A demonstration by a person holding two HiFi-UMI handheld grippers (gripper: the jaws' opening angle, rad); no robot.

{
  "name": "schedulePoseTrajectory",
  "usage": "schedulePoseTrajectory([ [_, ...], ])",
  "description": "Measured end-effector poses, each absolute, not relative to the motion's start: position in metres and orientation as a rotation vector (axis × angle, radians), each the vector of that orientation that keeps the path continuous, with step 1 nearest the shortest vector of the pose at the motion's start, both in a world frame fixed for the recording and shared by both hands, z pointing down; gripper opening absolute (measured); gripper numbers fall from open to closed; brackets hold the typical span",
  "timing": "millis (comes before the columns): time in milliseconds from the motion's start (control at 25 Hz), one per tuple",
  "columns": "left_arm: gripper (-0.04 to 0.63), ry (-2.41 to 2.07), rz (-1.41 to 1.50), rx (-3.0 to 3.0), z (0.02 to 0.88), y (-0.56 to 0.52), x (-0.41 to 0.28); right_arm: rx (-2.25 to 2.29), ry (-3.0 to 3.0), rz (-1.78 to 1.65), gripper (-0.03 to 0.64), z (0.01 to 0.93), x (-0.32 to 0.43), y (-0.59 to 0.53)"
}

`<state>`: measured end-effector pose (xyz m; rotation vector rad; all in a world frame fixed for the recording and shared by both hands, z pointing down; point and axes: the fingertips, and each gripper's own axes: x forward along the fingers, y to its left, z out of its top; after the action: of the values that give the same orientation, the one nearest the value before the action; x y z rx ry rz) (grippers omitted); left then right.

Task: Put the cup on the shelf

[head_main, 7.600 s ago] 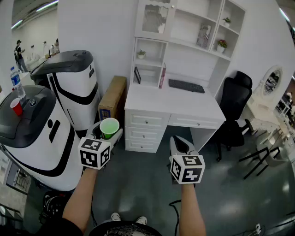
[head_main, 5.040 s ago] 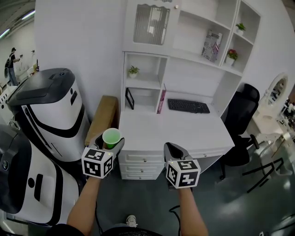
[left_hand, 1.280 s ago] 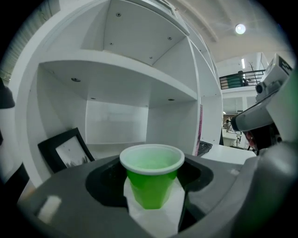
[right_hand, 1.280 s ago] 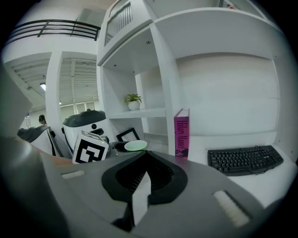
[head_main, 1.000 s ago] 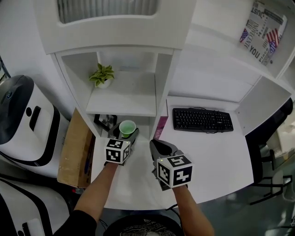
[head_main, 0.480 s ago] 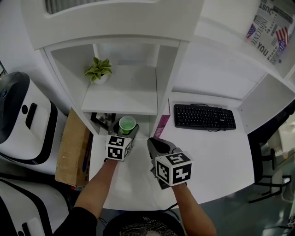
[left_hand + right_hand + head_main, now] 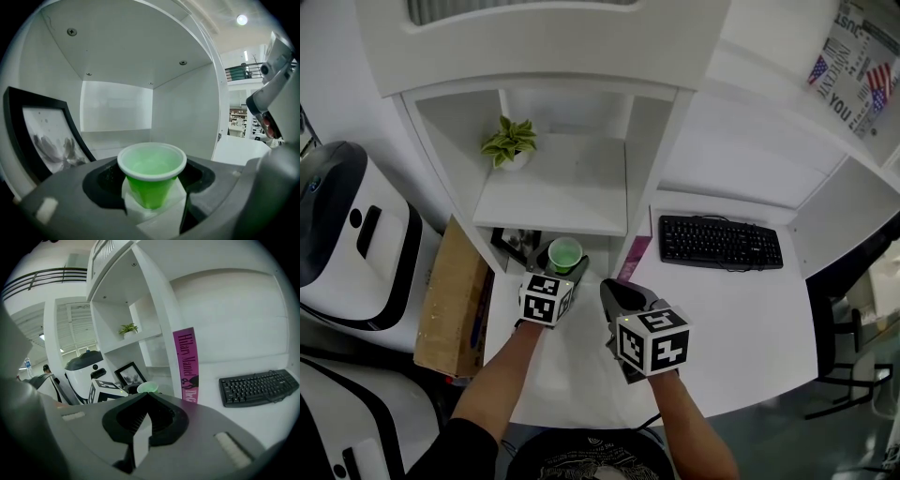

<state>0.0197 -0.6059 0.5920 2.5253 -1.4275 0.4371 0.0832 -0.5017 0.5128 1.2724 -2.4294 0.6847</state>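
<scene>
Black keyboard (image 7: 721, 242) lies flat on white desk (image 7: 741, 314). Pink book (image 7: 634, 260) stands upright just left of keyboard, and framed picture (image 7: 512, 246) leans farther left. Potted plant (image 7: 510, 142) sits above and left of keyboard. Cardboard box (image 7: 450, 298) and white-and-black machine (image 7: 347, 239) stand well left of keyboard. Flag-print paper (image 7: 858, 66) is propped above and right of keyboard.

White desk (image 7: 741, 309) bearing black keyboard (image 7: 720, 243) and upright pink book (image 7: 634, 260); shelf (image 7: 572, 192) above with small potted plant (image 7: 510, 143); framed picture (image 7: 514, 246) leaning in compartment beneath.
</scene>
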Motion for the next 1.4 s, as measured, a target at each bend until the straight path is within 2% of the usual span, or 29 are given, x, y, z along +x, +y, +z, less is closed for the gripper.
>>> schedulePoseTrajectory([
  [640,0.388,-1.362,0.537,2.476,0.598,-0.589,0.014,1.293,-2.434,0.702,0.021,0.509,0.089,-0.488],
  [1120,0.385,-1.362,0.510,2.488,0.550,-0.552,-0.010,1.298,-2.476,0.730,0.021,0.495,0.088,-0.482],
  [1400,0.345,-1.386,0.427,2.500,0.507,-0.536,-0.037,1.322,-2.507,0.696,0.021,0.471,0.084,-0.486],
])
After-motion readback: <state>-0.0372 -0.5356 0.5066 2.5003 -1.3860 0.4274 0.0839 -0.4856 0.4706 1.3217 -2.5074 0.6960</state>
